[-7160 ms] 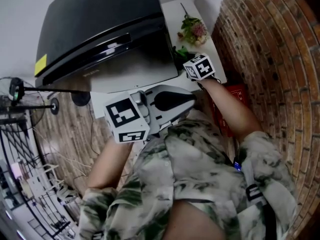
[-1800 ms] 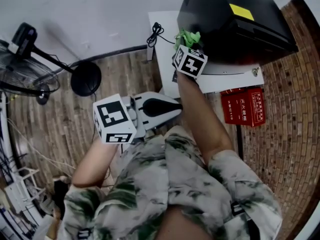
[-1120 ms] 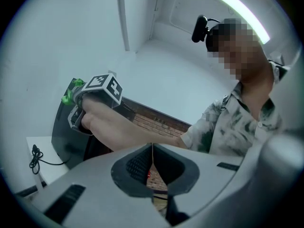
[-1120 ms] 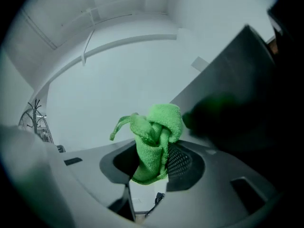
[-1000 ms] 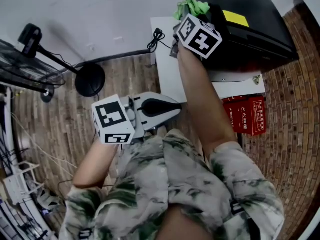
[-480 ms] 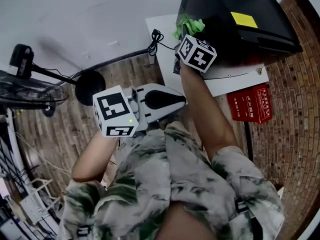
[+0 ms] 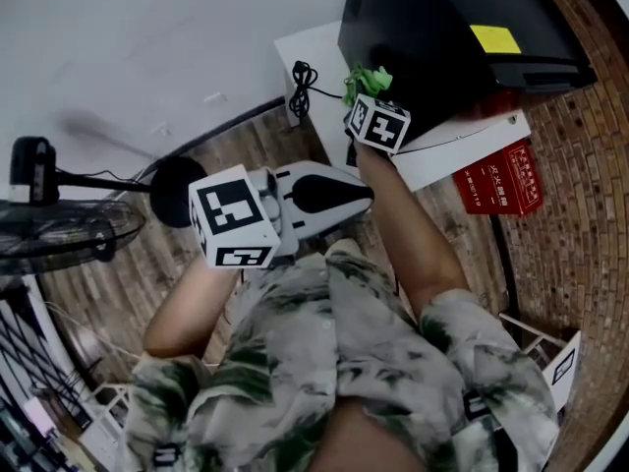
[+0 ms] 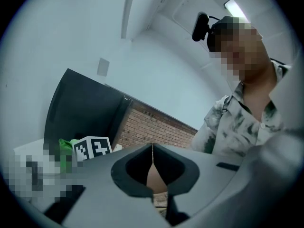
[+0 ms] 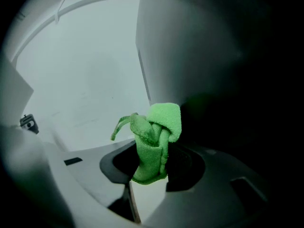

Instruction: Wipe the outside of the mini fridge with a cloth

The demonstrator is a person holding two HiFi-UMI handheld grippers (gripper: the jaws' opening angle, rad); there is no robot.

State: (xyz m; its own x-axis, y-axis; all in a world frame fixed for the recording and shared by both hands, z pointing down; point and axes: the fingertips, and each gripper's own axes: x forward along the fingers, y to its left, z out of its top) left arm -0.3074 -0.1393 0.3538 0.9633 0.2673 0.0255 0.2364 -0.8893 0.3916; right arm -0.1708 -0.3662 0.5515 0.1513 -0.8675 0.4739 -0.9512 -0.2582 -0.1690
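Cloth, bright green and bunched, stands pinched in our right tongs. In the right gripper view its folded lower end sits clamped between the two jaws. Its rounded top sticks up past them, with one thin strip curling off to the left. Right behind the cloth rises the dark side of the mini fridge; we cannot tell whether the fabric touches it or only sits just beside it.

From the head view we see the black fridge standing on a white desk at the top of the frame, with a yellow sticker on its upper face. The cloth is held at the fridge's left side, low and near the desk. A black cable lies coiled at the desk's left edge.

Our left tongs hang well apart from the fridge, in front of our chest, jaws pressed together with nothing between them. A red box sits beside the desk, next to the brick wall. A standing fan is over the wooden floor at the left.
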